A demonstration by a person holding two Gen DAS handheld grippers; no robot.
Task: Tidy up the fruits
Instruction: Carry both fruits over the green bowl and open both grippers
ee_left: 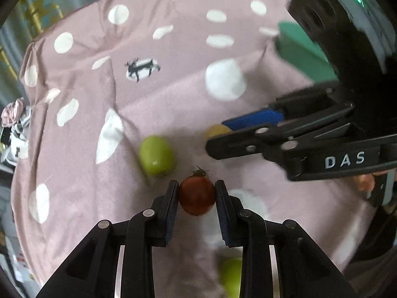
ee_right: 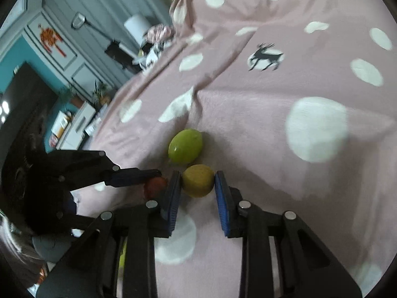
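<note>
Fruits sit clustered on a pink bedspread with white dots and a dark deer print. Red tomato is clamped between the left gripper pads, both pads pressing its sides; its green stem end points away from the camera, so the long axis runs roughly along the fingers. Skin is dark red, smooth, slightly glossy. Yellow fruit is clamped in the right gripper, pads touching both sides; it is roundish with a dull, matte, yellow-olive skin, and no clear long axis can be told. Green fruit lies just beyond the yellow one, touching or nearly so; it is oval and shiny, long axis tilted up to the right in the right wrist view. A second green fruit shows blurred under the left gripper. White "DAS" lettering reads on the right gripper body.
</note>
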